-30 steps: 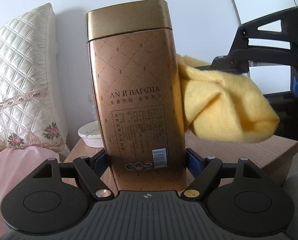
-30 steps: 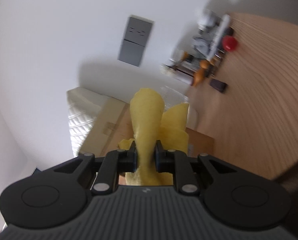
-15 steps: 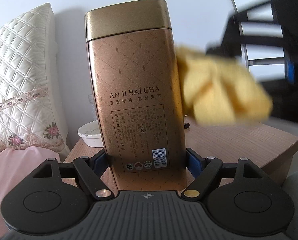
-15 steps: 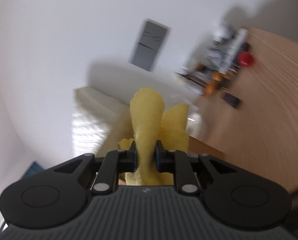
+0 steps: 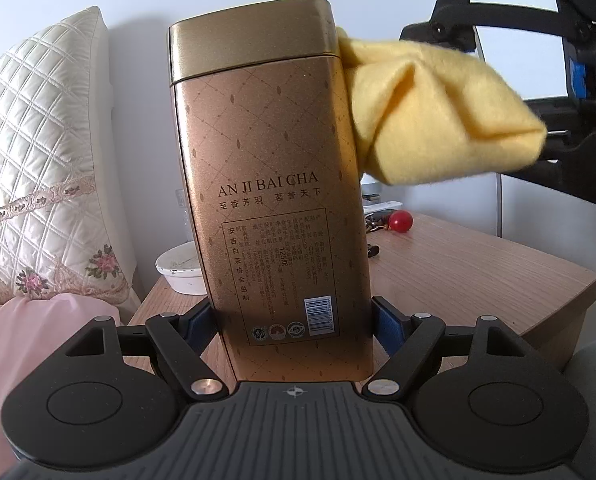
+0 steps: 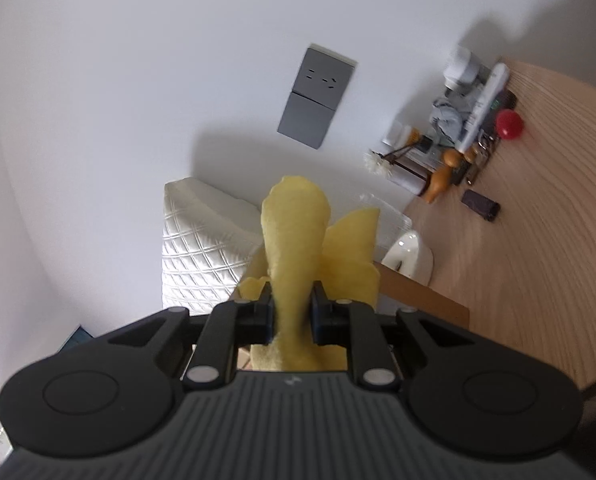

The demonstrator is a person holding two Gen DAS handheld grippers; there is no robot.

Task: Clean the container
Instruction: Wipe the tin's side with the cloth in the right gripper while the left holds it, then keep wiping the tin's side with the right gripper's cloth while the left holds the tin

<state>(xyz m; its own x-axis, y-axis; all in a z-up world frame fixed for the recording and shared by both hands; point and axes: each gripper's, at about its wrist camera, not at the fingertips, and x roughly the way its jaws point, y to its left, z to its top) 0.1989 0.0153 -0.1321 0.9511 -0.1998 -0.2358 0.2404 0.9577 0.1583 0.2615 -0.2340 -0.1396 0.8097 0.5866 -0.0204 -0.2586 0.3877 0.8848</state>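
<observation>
1. Compared with one second ago, the yellow cloth [image 5: 434,116] has climbed along the right side of the tea tin [image 5: 273,184]; it was near the middle of that side and now it touches the edge of the lid, at about 2 o'clock from the tin's centre.
2. The tin itself has not shifted. It stands upright, a little tilted, above the bedside table [image 5: 478,264].
3. The left gripper [image 5: 293,320] pinches the tin at its lower part, one blue pad on each narrow side.
4. The right gripper [image 6: 291,308] is pressed together on a fold of the cloth, which sticks out forward between the jaws.
5. The right gripper enters the left wrist view from 2 o'clock and points about level toward the tin; the left one points slightly downward.
6. Progress seems to be in the middle: the right side is being wiped, while the front face, the lid top and the left side show no cloth contact now and probably remain.
</observation>
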